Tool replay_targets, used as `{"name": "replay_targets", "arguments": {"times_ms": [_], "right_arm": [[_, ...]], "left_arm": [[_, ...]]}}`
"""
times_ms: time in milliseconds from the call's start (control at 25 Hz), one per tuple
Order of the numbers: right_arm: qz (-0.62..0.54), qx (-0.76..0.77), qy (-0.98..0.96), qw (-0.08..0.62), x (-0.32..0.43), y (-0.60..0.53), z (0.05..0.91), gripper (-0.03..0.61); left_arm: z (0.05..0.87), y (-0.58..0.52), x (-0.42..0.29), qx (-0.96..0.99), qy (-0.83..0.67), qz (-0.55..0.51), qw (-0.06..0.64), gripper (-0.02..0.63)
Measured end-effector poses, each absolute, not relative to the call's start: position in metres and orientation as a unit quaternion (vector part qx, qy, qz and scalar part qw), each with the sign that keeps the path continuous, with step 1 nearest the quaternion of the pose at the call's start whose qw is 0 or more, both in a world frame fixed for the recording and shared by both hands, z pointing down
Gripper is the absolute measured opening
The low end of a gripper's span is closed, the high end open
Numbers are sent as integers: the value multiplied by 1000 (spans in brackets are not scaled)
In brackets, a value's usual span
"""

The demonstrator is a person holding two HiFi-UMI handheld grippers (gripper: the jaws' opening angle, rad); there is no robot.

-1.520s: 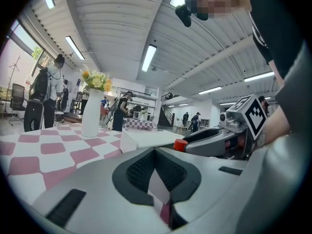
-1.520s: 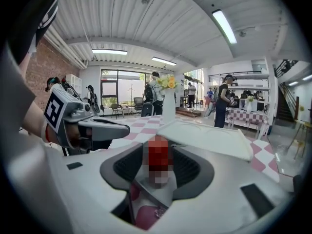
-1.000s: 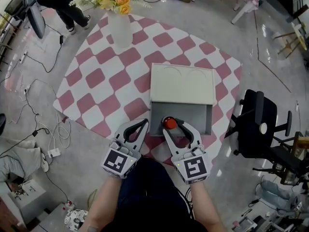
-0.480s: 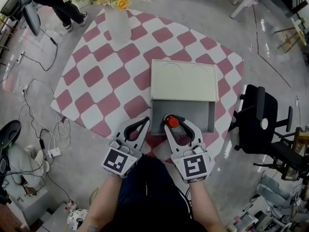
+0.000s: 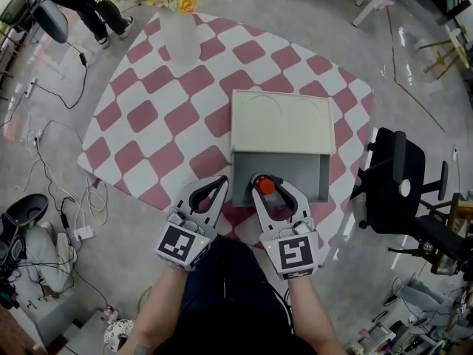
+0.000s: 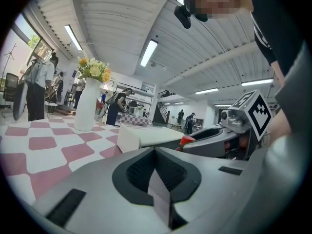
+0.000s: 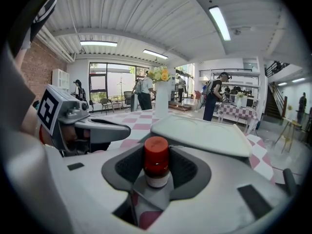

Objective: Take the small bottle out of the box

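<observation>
The small bottle with a red cap stands upright at the front left of the open grey box, whose cream lid lies back behind it. My right gripper reaches over the box's front edge. Its jaws are closing on the bottle, and the fingers lie against its sides. In the right gripper view the bottle fills the hollow of the right gripper, with its base hidden. My left gripper hovers just left of the box, shut and empty. The left gripper view shows that left gripper with the red cap beyond it.
A white vase of yellow flowers stands at the far side of the pink-and-white checked table. A black chair sits close to the table's right edge. Cables trail over the floor at the left. A person's legs show at the far left.
The right gripper's jaws have narrowed round the red-capped bottle. The left gripper has kept its place beside the box.
</observation>
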State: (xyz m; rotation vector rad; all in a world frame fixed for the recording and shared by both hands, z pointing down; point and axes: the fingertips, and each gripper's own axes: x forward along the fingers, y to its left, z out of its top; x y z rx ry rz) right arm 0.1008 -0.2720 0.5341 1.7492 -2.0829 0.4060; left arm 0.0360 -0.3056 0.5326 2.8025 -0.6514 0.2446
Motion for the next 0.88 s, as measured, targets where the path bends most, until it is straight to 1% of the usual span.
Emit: {"name": "replay_targets", "arguments": {"times_ms": [640, 880], "right_arm": [[150, 634, -741, 164, 110, -264, 519, 150], [151, 644, -738, 134, 121, -258, 502, 150]], "left_arm": [[523, -309, 34, 963, -226, 82, 123, 0], [511, -307, 41, 968, -214, 70, 114, 0]]}}
